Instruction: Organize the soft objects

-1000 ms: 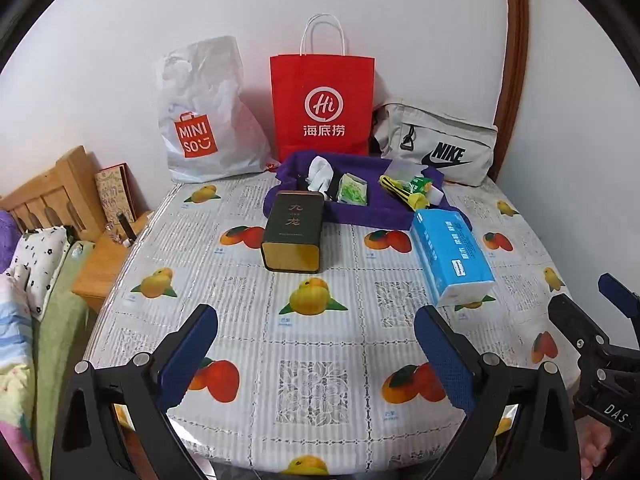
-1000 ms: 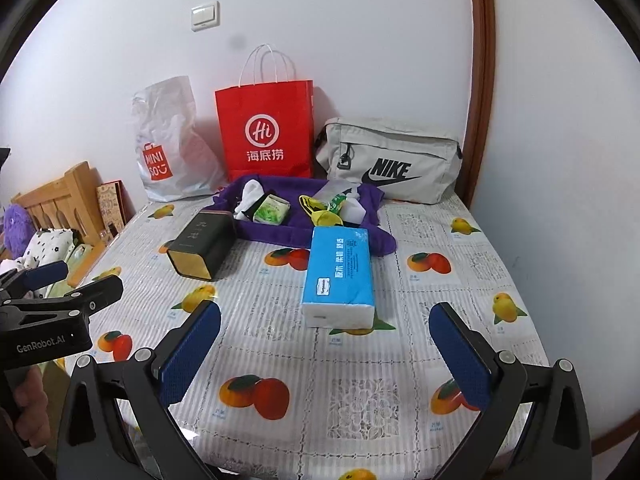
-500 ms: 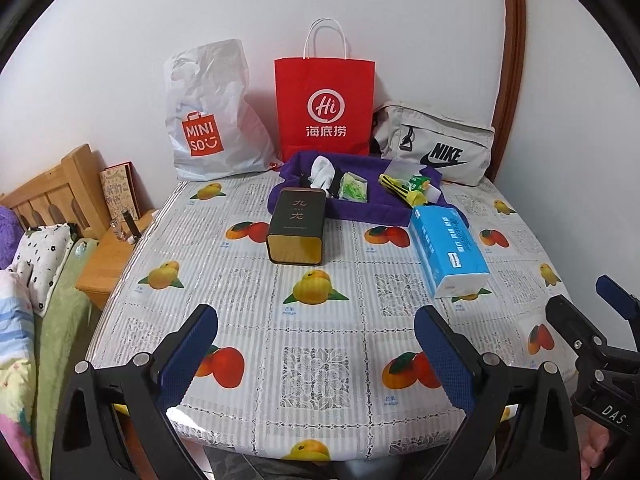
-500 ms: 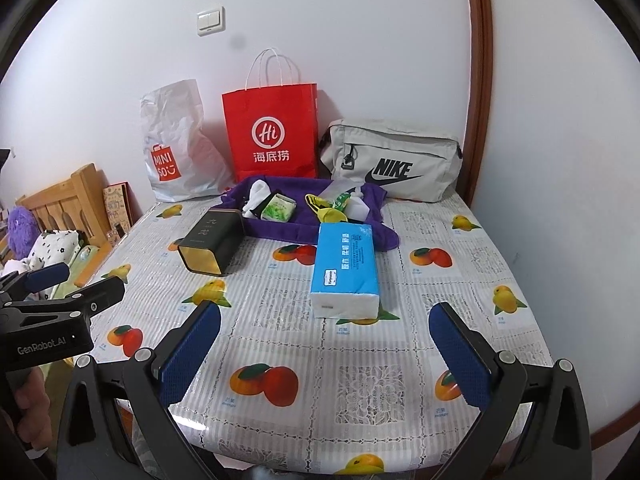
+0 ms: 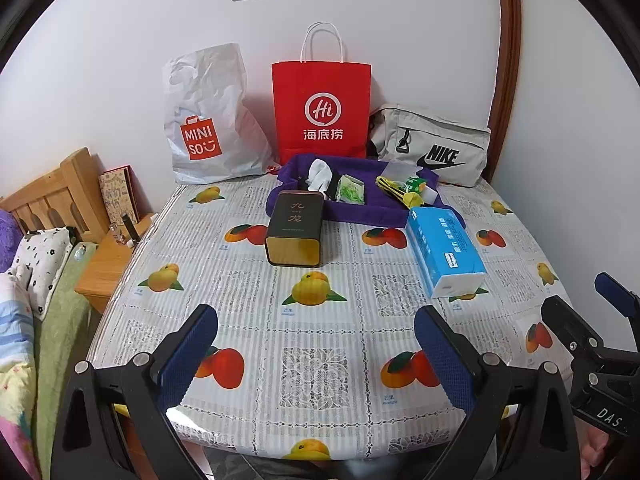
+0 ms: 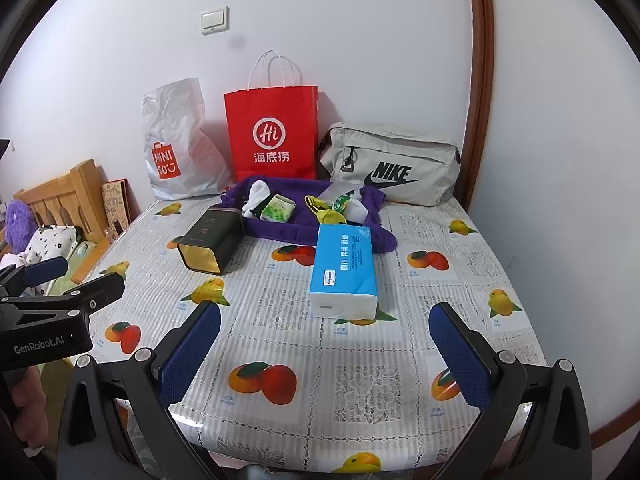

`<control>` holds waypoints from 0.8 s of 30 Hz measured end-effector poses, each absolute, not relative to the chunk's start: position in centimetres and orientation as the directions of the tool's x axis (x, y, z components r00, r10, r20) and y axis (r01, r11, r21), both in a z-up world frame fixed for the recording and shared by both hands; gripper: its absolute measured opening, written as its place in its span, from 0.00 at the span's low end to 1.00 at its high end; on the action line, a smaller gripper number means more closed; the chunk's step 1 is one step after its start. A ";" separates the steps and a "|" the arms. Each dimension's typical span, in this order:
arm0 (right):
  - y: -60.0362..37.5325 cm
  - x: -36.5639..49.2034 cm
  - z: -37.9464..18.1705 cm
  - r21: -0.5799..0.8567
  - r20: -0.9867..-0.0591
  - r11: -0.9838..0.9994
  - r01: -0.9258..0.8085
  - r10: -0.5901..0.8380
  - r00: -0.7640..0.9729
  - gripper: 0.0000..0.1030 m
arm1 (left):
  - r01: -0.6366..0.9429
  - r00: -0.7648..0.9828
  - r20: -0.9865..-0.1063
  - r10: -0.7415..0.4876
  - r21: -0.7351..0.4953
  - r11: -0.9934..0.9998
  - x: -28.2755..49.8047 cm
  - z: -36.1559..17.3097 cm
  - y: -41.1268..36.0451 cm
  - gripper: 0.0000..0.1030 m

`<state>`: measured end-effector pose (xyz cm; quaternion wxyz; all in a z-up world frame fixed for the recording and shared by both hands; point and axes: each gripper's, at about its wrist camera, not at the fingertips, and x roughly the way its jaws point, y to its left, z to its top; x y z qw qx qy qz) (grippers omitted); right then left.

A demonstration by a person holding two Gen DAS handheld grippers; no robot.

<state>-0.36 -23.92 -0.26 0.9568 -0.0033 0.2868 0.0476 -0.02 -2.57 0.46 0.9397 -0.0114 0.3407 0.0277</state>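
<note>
A blue tissue pack (image 5: 444, 254) (image 6: 345, 268) lies on the fruit-print table (image 5: 320, 320) (image 6: 400, 320), just in front of a purple cloth tray (image 5: 360, 210) (image 6: 280, 232). The tray holds white socks (image 5: 320, 172) (image 6: 256, 192), a green packet (image 5: 350, 194) (image 6: 278, 212) and yellow-green items (image 5: 402, 194) (image 6: 326, 210). My left gripper (image 5: 316, 354) hangs open over the near table edge, nothing between its fingers. My right gripper (image 6: 324, 354) is open too, a little short of the tissue pack.
A dark tin (image 5: 296, 230) (image 6: 212, 242) lies on its side left of the tray. Against the wall stand a white Miniso bag (image 5: 208, 120), a red paper bag (image 5: 322, 112) and a grey Nike pouch (image 5: 434, 148). A wooden headboard (image 5: 52, 196) and bedding are at left.
Both grippers have drawn back and risen from the table, so more of its near edge shows. Nothing on the table moved, and both grippers stayed open.
</note>
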 end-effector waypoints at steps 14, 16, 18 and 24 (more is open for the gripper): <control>-24.2 -0.6 -0.1 0.026 -0.545 0.996 -0.090 0.090 0.834 1.00 | -0.063 0.764 -0.644 0.040 -0.013 0.998 0.0 0.5 -2.1 0.97; -24.2 -0.6 -0.1 0.026 -0.544 0.996 -0.091 0.090 0.834 1.00 | -0.065 0.765 -0.643 0.044 -0.009 0.998 0.0 0.5 -2.2 0.97; -24.2 -0.6 -0.1 0.025 -0.545 0.995 -0.093 0.092 0.834 1.00 | -0.061 0.764 -0.644 0.039 -0.012 0.998 0.0 0.5 -2.2 0.97; -24.2 -0.6 0.0 0.027 -0.547 0.995 -0.093 0.092 0.832 1.00 | -0.062 0.762 -0.646 0.041 -0.011 0.998 0.0 0.6 -2.3 0.97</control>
